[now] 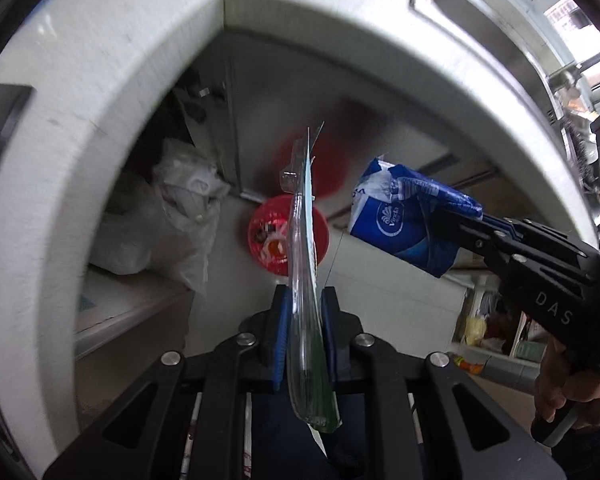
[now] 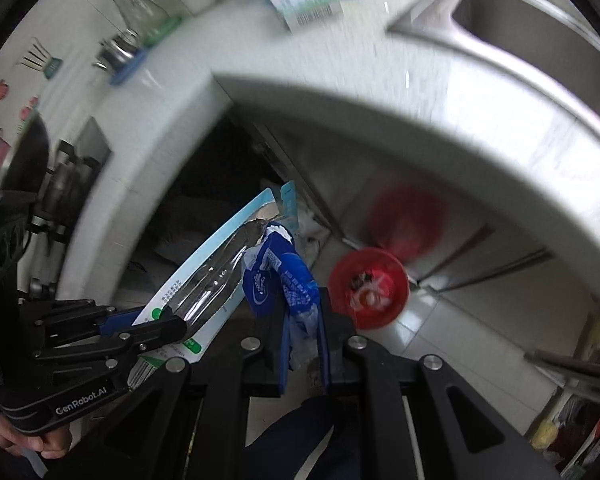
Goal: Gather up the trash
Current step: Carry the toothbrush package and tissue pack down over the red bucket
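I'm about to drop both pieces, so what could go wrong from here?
1. The red bin on the floor has a small mouth and neither piece hangs squarely over it; either could land on the tiles.
2. The long clear blister pack in the left gripper may catch the rim and tip out.
3. The light blue wrapper in the right gripper may drift or cling.

The left gripper pinches a clear blister pack above a red bin; the right gripper clamps a blue wrapper, probably tissue packaging.
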The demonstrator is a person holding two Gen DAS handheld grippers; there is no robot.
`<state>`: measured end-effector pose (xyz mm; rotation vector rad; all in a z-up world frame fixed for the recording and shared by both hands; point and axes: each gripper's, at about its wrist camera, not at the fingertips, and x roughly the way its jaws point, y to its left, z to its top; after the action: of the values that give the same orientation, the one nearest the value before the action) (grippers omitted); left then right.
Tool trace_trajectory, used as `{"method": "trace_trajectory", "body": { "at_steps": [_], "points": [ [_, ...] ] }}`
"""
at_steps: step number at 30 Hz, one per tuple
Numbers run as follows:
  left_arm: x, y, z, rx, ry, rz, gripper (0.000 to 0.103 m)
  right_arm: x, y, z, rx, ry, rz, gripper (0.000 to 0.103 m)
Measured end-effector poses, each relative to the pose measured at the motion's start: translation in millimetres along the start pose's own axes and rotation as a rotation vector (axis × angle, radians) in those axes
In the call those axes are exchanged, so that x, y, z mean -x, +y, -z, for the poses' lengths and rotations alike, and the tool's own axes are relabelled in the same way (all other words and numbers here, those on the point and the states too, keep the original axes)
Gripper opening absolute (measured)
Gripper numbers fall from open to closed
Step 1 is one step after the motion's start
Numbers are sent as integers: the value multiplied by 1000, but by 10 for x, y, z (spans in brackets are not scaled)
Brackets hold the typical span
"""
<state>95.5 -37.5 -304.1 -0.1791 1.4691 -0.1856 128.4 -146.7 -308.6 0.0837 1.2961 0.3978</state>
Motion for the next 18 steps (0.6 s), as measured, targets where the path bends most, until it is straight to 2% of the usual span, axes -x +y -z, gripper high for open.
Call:
{"method": "trace_trajectory", "body": {
  "at_steps": [11,18],
  "points": [
    [-1290,344,-17,38,95,10,14,-1143,-472,184,-63,108,36,11],
    [-2095,457,-75,24,136,4,14,-1825,-860,221,-120,138,48,11]
  ]
}}
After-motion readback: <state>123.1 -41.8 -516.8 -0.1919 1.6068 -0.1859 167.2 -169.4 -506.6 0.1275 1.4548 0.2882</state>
